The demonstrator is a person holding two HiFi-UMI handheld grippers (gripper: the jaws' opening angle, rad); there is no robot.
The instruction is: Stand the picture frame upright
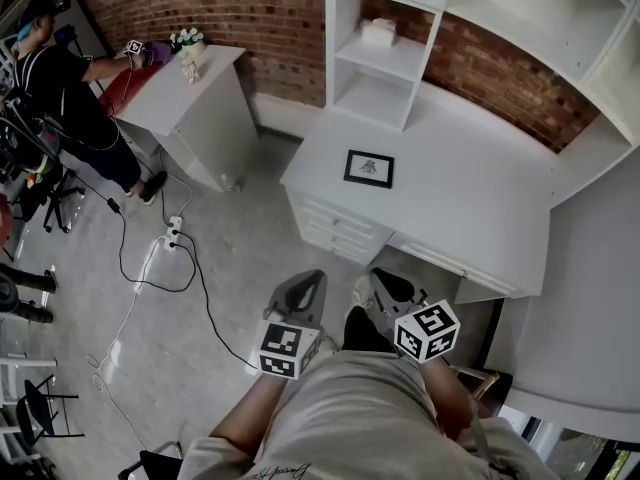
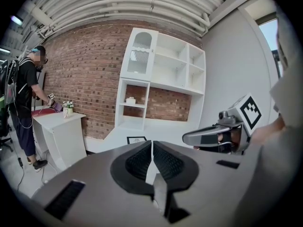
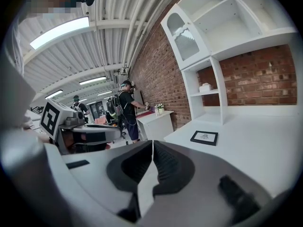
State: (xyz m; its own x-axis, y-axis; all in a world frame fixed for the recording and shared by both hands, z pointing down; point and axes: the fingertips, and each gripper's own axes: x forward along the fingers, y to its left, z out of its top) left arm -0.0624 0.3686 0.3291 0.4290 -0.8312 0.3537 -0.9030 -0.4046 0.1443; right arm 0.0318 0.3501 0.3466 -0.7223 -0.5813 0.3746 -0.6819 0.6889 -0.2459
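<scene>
Head view: I stand on the grey floor point(image 1: 70, 298), short of the white corner desk point(image 1: 480, 218). The small black-rimmed picture frame with a white print point(image 1: 369, 168) lies flat and face up on that surface, near its left end and just in front of the open white shelf unit point(image 1: 375, 68). The left claw point(image 1: 312, 284) and the right claw point(image 1: 384, 286) are held low by my body, side by side, with their tips toward the surface and well apart from the frame.

Left gripper view: the claw's two dark ribbed pads point(image 2: 137, 162) are clenched tip to tip with nothing between them. The frame shows small and far beyond the tips, flat on the surface below the shelves.

Right gripper view: this claw is likewise clenched and empty. The frame lies ahead and to the right of its tips, flat, with bare surface all round it.

I judge the step in hand to be the approach; none of the standing-up is done yet. The next move calls for bringing the claws over the surface, releasing at least one, and catching an edge of the frame to tip it up. I cannot see whether it has a rear prop, so the second claw may be needed to steady it.
</scene>
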